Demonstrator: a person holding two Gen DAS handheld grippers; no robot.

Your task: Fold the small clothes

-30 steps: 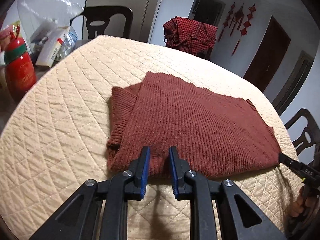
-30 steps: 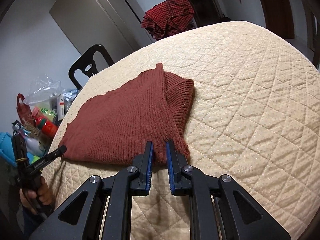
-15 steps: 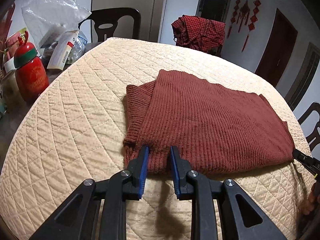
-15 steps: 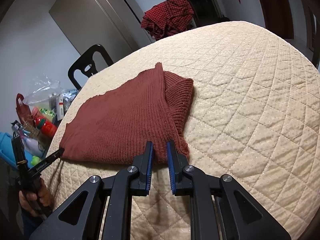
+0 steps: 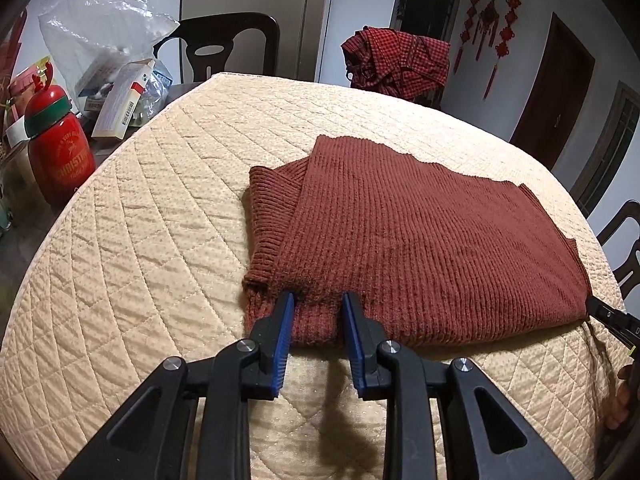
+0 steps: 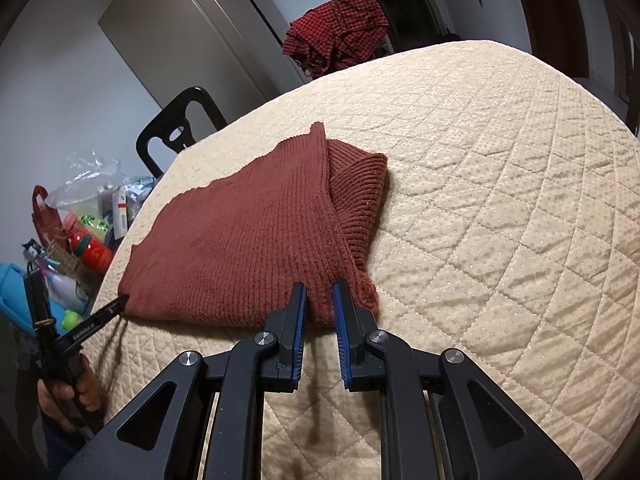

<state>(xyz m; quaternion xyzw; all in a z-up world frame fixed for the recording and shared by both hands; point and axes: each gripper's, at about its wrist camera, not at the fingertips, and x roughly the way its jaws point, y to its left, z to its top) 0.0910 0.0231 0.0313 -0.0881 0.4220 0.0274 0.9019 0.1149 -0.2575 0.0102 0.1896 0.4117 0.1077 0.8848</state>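
1. Rust-brown knitted sweater (image 5: 420,240) lies folded flat on a desk covered by a cream quilted cloth (image 5: 152,248), its near edge towards both cameras.
2. Left hand-held gripper (image 5: 317,312) sits at the sweater's near left corner; its jaws are opening, with a fold of knit still between the blue pads (image 5: 283,336).
3. Right hand-held gripper (image 6: 320,300) pinches the sweater's near right corner, the knit bunched between its narrowly spaced pads.
4. In the left wrist view the tip of the right hand-held gripper touches the sweater's far right corner at the frame's edge.
5. Ribbed cuffs stick out from under the fold at both side edges.
6. Bare quilt lies wide open to the left, right and behind the sweater.
7. Beyond the desk's left rim stand a red bottle (image 5: 60,144), a plastic bag (image 5: 100,28) and boxes.
8. Dark chair (image 5: 224,48) and a red checked cloth (image 5: 396,64) stand behind the far rim.
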